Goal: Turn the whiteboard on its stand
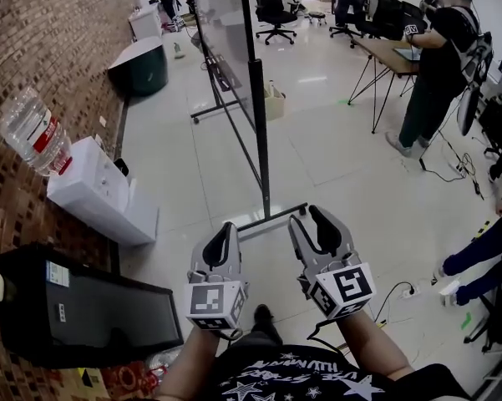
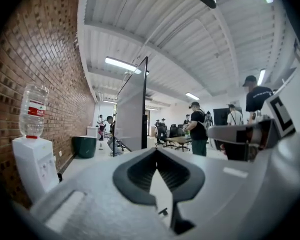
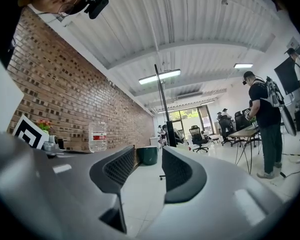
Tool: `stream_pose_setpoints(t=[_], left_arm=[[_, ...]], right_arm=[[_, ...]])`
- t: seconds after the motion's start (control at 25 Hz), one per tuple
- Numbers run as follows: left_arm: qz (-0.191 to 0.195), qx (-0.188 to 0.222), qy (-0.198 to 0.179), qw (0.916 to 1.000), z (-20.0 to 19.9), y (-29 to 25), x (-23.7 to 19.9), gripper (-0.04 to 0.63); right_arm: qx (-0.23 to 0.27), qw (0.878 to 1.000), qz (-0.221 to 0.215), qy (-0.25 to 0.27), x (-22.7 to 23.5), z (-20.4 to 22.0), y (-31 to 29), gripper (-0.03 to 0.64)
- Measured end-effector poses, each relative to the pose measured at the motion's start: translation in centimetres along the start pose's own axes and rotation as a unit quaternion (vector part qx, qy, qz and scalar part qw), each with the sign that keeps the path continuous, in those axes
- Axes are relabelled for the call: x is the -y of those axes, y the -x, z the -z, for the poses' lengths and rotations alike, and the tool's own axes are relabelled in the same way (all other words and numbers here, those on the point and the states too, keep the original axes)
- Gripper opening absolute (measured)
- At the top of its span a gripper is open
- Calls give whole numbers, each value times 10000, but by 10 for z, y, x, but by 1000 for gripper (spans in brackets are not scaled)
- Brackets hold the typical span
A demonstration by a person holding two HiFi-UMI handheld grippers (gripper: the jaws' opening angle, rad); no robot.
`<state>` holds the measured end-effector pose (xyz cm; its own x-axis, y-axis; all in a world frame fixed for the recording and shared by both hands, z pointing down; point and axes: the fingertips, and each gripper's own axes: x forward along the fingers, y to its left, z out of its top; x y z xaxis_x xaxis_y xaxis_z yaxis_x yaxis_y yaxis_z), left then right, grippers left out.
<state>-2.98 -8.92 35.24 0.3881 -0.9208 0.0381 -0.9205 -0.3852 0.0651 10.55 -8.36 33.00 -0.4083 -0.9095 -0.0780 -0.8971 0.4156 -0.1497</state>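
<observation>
The whiteboard (image 1: 230, 48) stands edge-on to me on its black wheeled stand (image 1: 271, 215), straight ahead on the white tiled floor. Both grippers are held level, side by side, a short way in front of the stand's near foot and touching nothing. My left gripper (image 1: 227, 229) has its fingertips together with nothing between them. My right gripper (image 1: 309, 217) is open and empty. The board (image 2: 131, 109) is a tall grey panel ahead in the left gripper view, beyond the left gripper (image 2: 157, 150). In the right gripper view its thin edge (image 3: 164, 104) rises above the right gripper (image 3: 148, 151).
A brick wall runs along the left, with a water dispenser (image 1: 92, 192), its bottle (image 1: 33, 132), a black case (image 1: 75, 307) and a dark green bin (image 1: 142, 69). A person (image 1: 438, 65) stands at a table (image 1: 392, 53) at the right. Cables (image 1: 397, 295) lie on the floor.
</observation>
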Motion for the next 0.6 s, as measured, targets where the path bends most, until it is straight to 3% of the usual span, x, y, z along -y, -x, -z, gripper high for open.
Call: stream_pose_setpoints(t=[0.32,0.6], left_arm=[[100,6,3,10000,-6,-51,-55,6],[52,10,75,10000,-16,-76,-87,6]], right_arm=[[-53,9999,122,61,8,9,-93,182],[-141,9989,409,187,20,11,-130,266]])
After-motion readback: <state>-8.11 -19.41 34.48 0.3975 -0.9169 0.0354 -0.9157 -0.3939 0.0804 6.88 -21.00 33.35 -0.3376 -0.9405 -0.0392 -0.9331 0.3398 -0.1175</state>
